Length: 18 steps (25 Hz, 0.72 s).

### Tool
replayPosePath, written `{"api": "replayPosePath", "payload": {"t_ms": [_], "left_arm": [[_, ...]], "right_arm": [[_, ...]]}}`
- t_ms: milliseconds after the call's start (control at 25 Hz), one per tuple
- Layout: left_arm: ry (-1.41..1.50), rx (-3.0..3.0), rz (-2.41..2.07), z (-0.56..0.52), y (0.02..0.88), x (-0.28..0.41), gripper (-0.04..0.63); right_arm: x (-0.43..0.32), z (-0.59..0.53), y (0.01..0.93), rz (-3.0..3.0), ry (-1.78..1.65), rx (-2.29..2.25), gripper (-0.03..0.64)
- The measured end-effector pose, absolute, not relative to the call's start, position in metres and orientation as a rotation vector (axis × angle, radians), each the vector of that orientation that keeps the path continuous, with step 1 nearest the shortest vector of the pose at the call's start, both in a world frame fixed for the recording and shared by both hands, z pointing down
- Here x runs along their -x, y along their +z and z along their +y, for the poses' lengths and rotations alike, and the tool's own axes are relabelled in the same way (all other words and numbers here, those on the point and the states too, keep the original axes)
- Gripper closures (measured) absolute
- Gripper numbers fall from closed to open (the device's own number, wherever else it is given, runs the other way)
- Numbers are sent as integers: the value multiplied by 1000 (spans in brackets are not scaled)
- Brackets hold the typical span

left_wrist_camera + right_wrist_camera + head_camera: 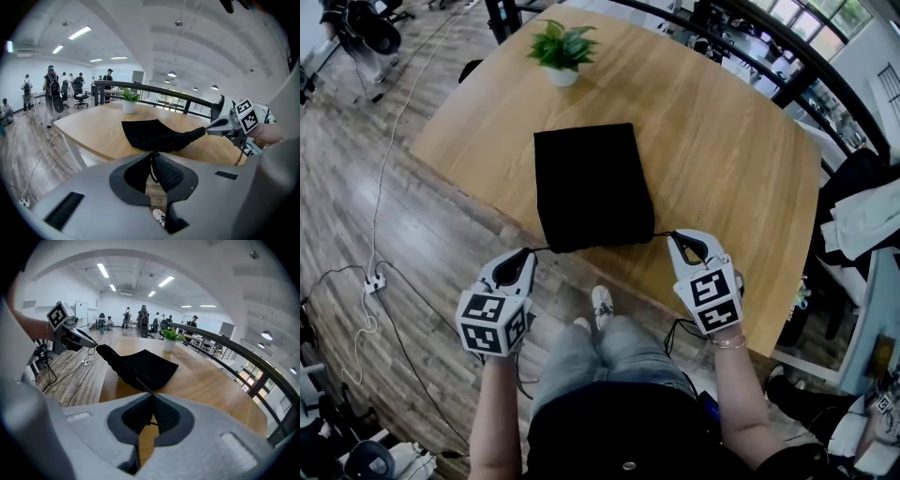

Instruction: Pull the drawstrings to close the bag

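You are holding the left gripper [526, 253] and the right gripper [674, 235] at opposite ends of the mouth of the bag [591, 183]. A cord leaves each side there, and closing the mouth calls for pulls in opposite directions. The left fingers [171, 174] are pressed together on the left drawstring [151, 168], a thin dark cord running up between the pads. The right fingers [167, 416] are pinching the right drawstring [140, 383] the same way.

The bag is lying on the tabletop [722, 159] with its closed end toward the potted plant [562, 49] and its mouth at the near edge, facing you. There the cloth is rising off the wood and bunching into ridges between the two grippers. Working at the edge is giving your hands free room beside and below the mouth, while the weight of the rest of the bag is anchoring it against the pull.

The mouth is looking gathered but probably not fully shut, so the next move likely calls for drawing the grippers farther apart. An uneven pull could drag the bag sideways.
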<state>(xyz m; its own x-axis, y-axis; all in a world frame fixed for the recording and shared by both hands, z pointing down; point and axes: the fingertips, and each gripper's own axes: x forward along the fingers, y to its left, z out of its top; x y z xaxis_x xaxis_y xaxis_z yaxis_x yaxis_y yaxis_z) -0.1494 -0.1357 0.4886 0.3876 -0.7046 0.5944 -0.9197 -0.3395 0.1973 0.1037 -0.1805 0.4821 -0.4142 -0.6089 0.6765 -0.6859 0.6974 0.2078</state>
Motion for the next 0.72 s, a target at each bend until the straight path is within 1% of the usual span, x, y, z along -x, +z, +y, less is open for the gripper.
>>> {"api": "replayPosePath", "payload": {"t_ms": [720], "left_arm": [[456, -2158, -1517, -125, 447, 175, 563]], "right_arm": [[-105, -169, 441, -2181, 108, -1148, 614]]}}
